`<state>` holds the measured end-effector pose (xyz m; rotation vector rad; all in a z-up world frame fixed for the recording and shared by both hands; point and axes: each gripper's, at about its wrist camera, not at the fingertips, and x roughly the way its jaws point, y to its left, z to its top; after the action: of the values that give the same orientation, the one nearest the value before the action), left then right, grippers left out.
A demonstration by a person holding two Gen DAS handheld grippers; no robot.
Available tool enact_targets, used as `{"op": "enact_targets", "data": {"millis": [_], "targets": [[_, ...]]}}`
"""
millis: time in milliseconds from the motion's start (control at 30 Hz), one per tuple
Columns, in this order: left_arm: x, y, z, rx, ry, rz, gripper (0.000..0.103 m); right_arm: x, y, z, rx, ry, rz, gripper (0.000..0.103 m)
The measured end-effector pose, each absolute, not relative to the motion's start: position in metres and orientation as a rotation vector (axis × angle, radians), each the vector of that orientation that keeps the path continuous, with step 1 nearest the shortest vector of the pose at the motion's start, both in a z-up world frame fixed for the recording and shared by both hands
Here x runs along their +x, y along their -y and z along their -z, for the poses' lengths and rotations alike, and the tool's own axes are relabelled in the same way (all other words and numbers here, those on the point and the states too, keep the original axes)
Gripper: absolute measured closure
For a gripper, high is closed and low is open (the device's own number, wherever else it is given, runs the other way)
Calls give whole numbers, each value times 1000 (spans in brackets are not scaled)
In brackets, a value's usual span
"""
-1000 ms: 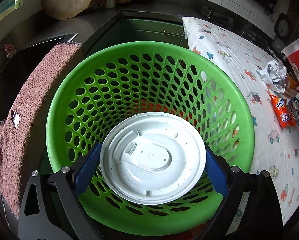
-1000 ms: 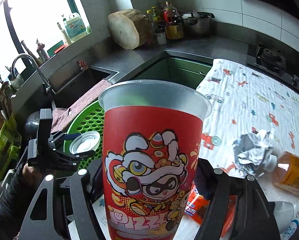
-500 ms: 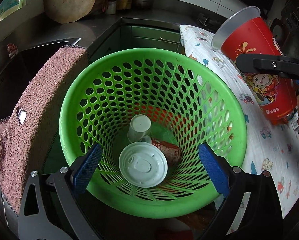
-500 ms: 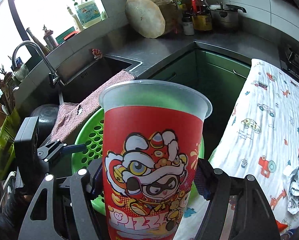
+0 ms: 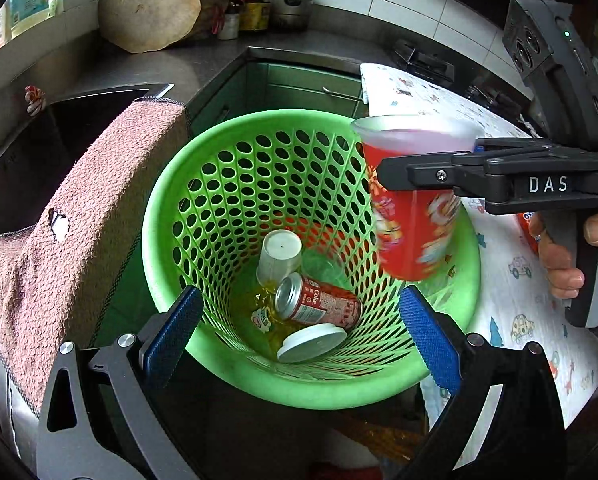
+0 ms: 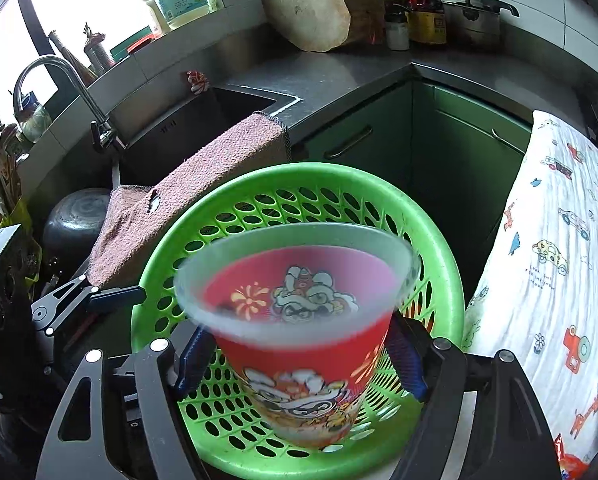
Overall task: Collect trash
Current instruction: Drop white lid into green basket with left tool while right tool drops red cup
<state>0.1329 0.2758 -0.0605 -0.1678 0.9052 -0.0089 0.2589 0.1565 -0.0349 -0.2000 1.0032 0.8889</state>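
we see a round green plastic basket [image 5: 187, 216], glossy and smooth, its wall pierced all over with oval holes. above it a red printed plastic cup [image 5: 413, 216] shows a frosted, translucent rim and a slick printed skin. inside the basket lie a shiny red aluminium can [image 5: 319, 304], a matt white plastic lid [image 5: 311, 344] and a small white cup [image 5: 279, 254] with a dull finish. a pinkish-brown terry cloth [image 5: 87, 220] looks coarse and nubbly. the dark grey counter [image 6: 331, 80] is smooth with a soft sheen. the white printed tablecloth [image 6: 559, 240] looks soft and creased. the round wooden block [image 6: 305, 8] shows a rough, dry cut face.
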Motion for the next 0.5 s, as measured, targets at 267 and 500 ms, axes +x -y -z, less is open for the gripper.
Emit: {"op": "enact_targets", "data": {"millis": [267, 500], "targets": [[131, -276, 59, -178, -902, 12, 6, 255, -144, 30, -207, -979, -882, 14], [127, -268, 55, -162, -898, 16, 6, 251, -136, 22, -190, -958, -880, 13]]}}
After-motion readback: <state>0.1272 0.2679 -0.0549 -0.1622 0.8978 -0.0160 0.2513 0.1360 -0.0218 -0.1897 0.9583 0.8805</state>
